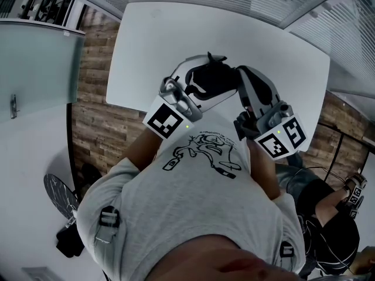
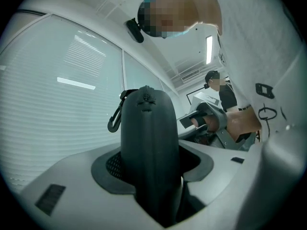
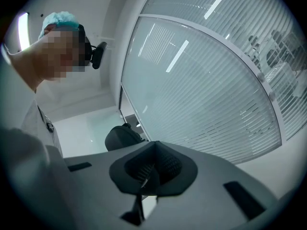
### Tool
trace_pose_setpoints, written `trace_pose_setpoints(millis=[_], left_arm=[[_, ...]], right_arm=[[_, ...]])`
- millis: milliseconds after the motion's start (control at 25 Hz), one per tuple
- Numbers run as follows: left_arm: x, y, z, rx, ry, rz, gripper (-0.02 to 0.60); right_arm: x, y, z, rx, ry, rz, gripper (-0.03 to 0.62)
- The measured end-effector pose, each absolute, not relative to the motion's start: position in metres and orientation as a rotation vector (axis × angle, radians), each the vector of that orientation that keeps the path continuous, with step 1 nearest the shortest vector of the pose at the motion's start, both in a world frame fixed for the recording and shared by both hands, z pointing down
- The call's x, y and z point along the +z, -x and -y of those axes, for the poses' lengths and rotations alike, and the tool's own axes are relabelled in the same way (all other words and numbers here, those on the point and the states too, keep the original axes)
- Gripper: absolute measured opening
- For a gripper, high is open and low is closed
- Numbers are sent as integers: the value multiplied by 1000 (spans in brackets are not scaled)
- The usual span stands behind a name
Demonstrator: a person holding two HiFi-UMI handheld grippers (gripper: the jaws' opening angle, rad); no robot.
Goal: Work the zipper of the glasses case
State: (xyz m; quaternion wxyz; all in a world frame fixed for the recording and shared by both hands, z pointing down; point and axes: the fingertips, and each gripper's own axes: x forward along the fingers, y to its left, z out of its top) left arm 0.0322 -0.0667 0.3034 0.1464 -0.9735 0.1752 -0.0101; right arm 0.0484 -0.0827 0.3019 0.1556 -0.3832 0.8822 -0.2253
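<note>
The black glasses case (image 1: 214, 78) is held up in front of the person's chest, above the white table (image 1: 234, 28). My left gripper (image 1: 199, 84) is shut on the case (image 2: 146, 138), which stands upright between its jaws. A small black clip (image 2: 115, 119) hangs from the case's top. My right gripper (image 1: 241, 78) is at the right end of the case with its jaws shut. In the right gripper view the pads (image 3: 163, 164) meet with a thin dark sliver below them that I cannot identify. There the case (image 3: 122, 138) lies beyond and to the left of the right gripper (image 3: 151, 169).
Wood-plank floor (image 1: 94, 98) shows left of the table, next to a frosted glass door (image 1: 35, 69). Slatted blinds (image 3: 206, 95) cover the glass walls. Another person (image 1: 328, 215) sits at the lower right, on the right gripper's side.
</note>
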Motion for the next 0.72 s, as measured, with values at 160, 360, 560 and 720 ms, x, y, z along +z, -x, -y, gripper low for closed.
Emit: trace_pose_setpoints(millis=[160, 360, 560, 720], left_arm=[[301, -29, 62, -27, 2815, -448, 250], [300, -25, 59, 11, 2837, -344, 250], [297, -17, 60, 90, 2890, -281, 250], [290, -18, 58, 140, 2887, -271, 250]], right_arm=[[299, -46, 79, -655, 1055, -2537, 5], [301, -42, 78, -673, 1005, -2548, 5], [307, -35, 81, -692, 975, -2575, 5], [313, -35, 80, -703, 965, -2580, 5]])
